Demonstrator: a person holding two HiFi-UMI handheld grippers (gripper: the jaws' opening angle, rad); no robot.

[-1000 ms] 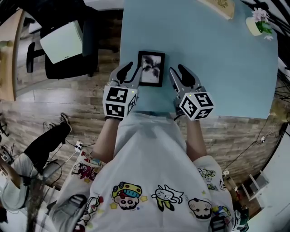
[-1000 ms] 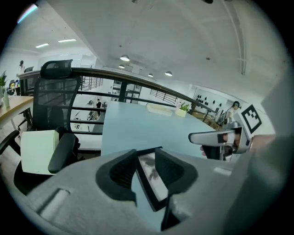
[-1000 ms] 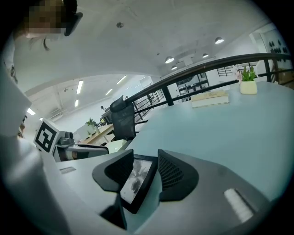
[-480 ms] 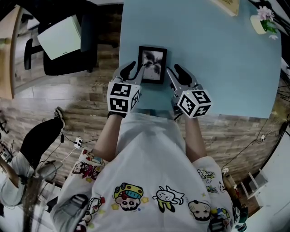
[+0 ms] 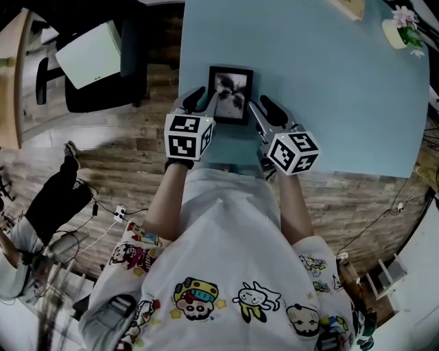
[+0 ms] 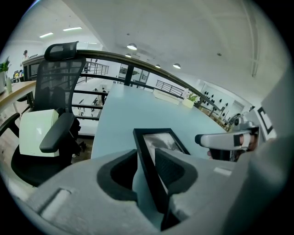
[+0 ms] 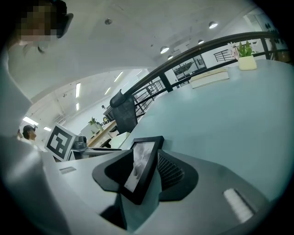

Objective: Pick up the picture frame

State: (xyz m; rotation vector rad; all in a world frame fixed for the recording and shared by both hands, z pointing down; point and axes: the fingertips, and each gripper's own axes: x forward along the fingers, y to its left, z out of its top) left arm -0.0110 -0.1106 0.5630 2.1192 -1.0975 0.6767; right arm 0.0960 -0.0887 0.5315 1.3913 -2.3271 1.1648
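A black picture frame (image 5: 230, 94) with a dark plant photo lies near the front edge of the light blue table (image 5: 322, 89). My left gripper (image 5: 204, 101) is open and straddles the frame's left edge. In the left gripper view the frame (image 6: 154, 156) runs between the jaws of the left gripper (image 6: 147, 167), against the right-hand one, with a gap on the other side. My right gripper (image 5: 264, 110) is open at the frame's right edge. In the right gripper view the frame (image 7: 142, 167) stands tilted between the jaws of the right gripper (image 7: 146, 173).
A black office chair (image 5: 103, 89) with a white box (image 5: 89, 58) on it stands left of the table. A potted flower (image 5: 401, 31) and a wooden board (image 5: 350, 7) sit at the table's far side. A person's leg (image 5: 55, 206) is on the floor at left.
Both grippers have slid forward along the frame's sides, so its left and right edges now lie between their jaws. The frame has not clearly moved on the table.
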